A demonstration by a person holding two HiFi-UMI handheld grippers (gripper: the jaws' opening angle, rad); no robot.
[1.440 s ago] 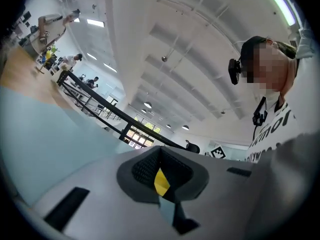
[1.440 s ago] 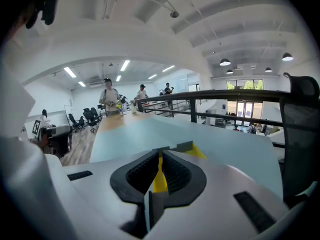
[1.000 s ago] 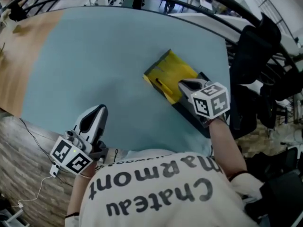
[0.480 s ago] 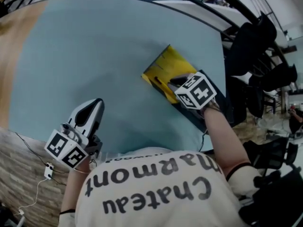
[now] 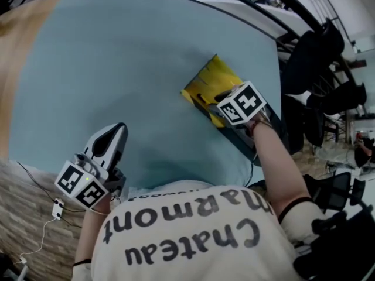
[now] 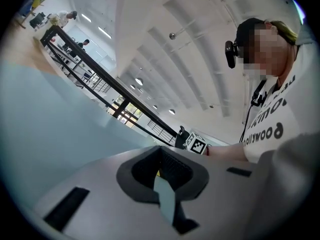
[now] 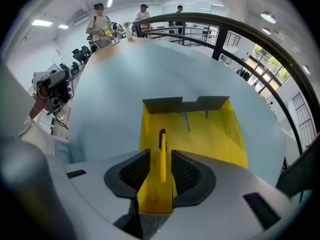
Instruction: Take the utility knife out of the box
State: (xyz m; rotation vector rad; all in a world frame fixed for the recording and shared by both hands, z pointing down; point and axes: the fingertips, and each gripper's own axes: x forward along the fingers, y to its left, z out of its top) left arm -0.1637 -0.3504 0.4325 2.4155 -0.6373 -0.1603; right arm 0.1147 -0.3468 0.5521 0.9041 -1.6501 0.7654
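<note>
An opened yellow box (image 5: 210, 82) lies on the blue table (image 5: 117, 57), its flap spread flat and a dark part (image 5: 241, 144) trailing toward me. My right gripper (image 5: 213, 101) points steeply down onto it. In the right gripper view the jaws (image 7: 162, 156) are opening, with a thin upright yellow strip (image 7: 163, 149) of the box (image 7: 205, 129) standing between the pads, clear of both. No utility knife shows in any view. My left gripper (image 5: 116, 132) hovers level near the table's front edge, far from the box, shut and empty (image 6: 161, 153).
Black chairs (image 5: 319, 57) crowd the table's right edge. A wooden strip (image 5: 12, 51) borders the table on the left. A white cable (image 5: 41, 239) hangs off the near edge. People (image 7: 100, 19) stand far beyond the table.
My right gripper has sunk onto the yellow box and tipped from slanted to steeply downward. The left gripper has drifted a little lower and nearer the table's front edge.
</note>
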